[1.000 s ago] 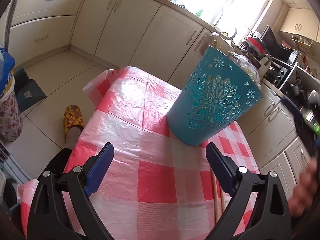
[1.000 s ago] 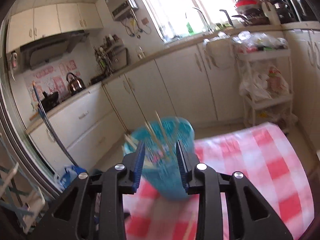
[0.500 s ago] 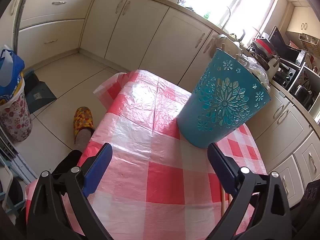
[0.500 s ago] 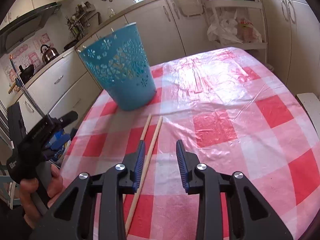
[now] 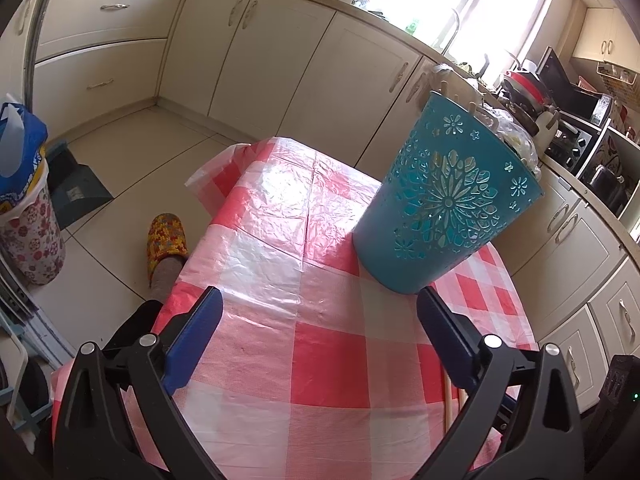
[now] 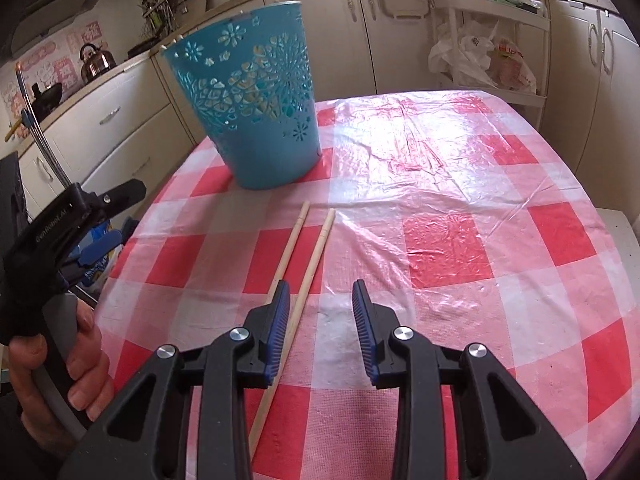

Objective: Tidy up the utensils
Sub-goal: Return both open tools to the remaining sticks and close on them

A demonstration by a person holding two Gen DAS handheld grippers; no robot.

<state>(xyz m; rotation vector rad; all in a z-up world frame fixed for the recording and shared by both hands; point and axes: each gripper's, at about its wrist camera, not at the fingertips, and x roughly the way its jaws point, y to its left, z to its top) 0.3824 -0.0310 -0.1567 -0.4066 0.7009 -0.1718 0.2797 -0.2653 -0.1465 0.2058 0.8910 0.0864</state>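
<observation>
A teal cut-out bucket [image 6: 256, 100] stands on the red-and-white checked tablecloth [image 6: 460, 208]; it also shows in the left wrist view [image 5: 440, 208], with stick tips poking over its rim. Two wooden chopsticks [image 6: 308, 256] lie side by side on the cloth in front of the bucket, their near ends running under my right gripper's left finger. My right gripper [image 6: 320, 300] is open and empty, just above them. My left gripper [image 5: 320, 312] is wide open and empty, short of the bucket; it shows in the right wrist view [image 6: 96, 216] at the table's left edge.
Cream kitchen cabinets [image 5: 280, 60] surround the table. A white trolley with bags [image 6: 488, 48] stands behind the far table edge. On the floor left of the table are a foot in a patterned slipper [image 5: 166, 236] and a floral bin [image 5: 28, 224].
My right gripper has dropped from above the bucket down to the cloth over the two chopsticks and moved closer to them. My left gripper has shifted only slightly.
</observation>
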